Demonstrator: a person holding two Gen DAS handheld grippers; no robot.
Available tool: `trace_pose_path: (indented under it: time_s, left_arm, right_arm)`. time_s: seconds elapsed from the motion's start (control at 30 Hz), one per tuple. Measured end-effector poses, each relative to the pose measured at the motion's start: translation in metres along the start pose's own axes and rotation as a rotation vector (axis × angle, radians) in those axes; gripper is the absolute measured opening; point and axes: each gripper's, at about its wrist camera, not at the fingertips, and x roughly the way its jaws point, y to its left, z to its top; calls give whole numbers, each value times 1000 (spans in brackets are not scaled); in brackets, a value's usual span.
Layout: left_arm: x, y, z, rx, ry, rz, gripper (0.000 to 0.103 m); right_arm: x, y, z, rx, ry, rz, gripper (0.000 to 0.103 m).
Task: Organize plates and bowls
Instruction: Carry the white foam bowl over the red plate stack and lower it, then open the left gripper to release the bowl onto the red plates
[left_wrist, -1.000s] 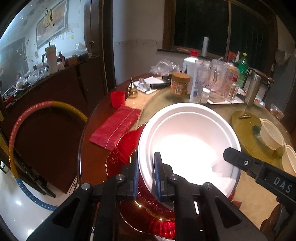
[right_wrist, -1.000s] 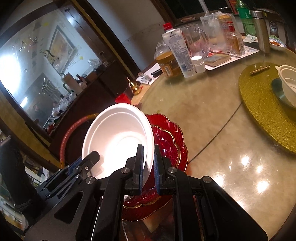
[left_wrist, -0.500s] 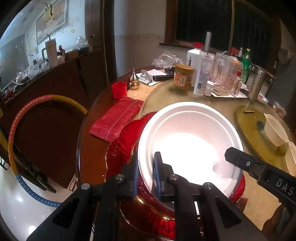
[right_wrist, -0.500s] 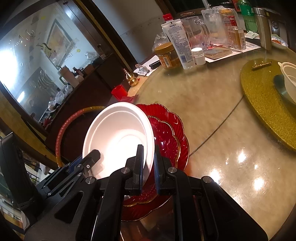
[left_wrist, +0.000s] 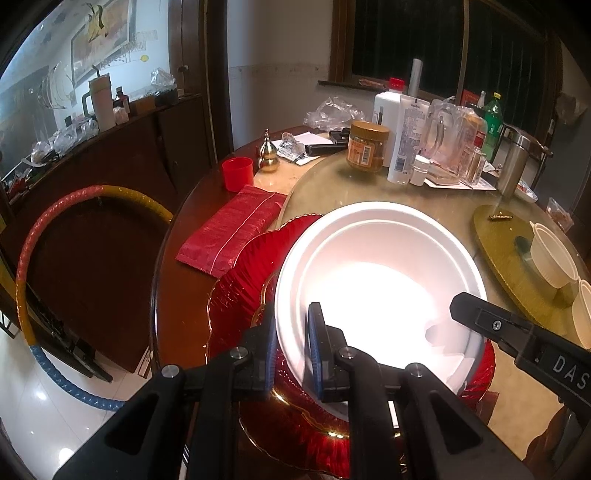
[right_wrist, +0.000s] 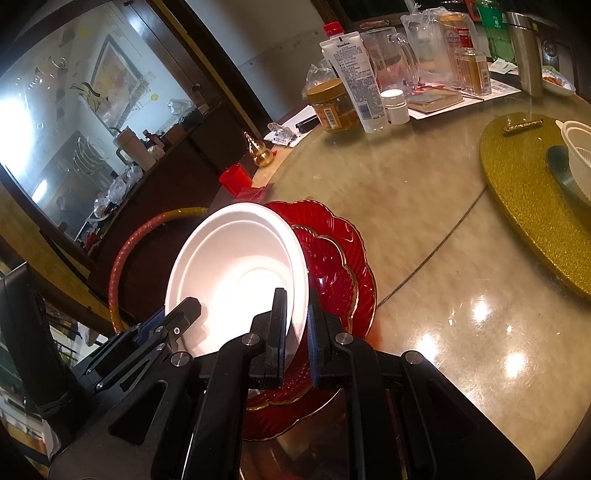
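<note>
A large white bowl (left_wrist: 376, 280) is held over two stacked red glass plates (left_wrist: 240, 291) with gold rims at the near edge of the round table. My left gripper (left_wrist: 291, 343) is shut on the bowl's left rim. My right gripper (right_wrist: 297, 328) is shut on the bowl's (right_wrist: 236, 266) right rim; it also shows in the left wrist view (left_wrist: 517, 332). The red plates (right_wrist: 340, 266) lie under the bowl. Whether the bowl touches the plates is hidden.
A red packet (left_wrist: 232, 232), a red cup (left_wrist: 238, 173) and a gold gourd (left_wrist: 267, 153) lie at the left. Jars, bottles and a jug (left_wrist: 406, 144) crowd the far side. A gold mat (right_wrist: 532, 199) holds small white bowls (left_wrist: 550, 258). A hoop (left_wrist: 37, 258) leans by the cabinet.
Both grippers have carried the white bowl a little lower and closer over the red plates. More of the red plates shows around the bowl. Both grips are unchanged.
</note>
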Motion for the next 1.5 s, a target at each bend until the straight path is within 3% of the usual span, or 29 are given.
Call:
trace_pose_path:
  time_s: [1.13,1.23,1.27,1.33,1.4,1.5]
  left_arm:
    - [11,-3,-2,-3,52,23,16]
    - [11,-2,-1,-14,57,14,16]
    - [10,-2,-1,-18,56,7,16]
    - [7,-1,0,-34,47,-8,21]
    - [1,3,2,-64,21,-26,42]
    - [-10,6,5,-88,-38,-19,66]
  right_arm:
    - [12,-3,-2,6,50,-25,12]
    - [13,-2,-2,1,56,-29,16]
    - [13,-2,-2,-3,56,-33,24]
    - [12,0,-2,-14,44,-27,36]
    - [8,4,-2,-23,29,-14,49]
    - [1,7,-1,-34,-4,-21,52]
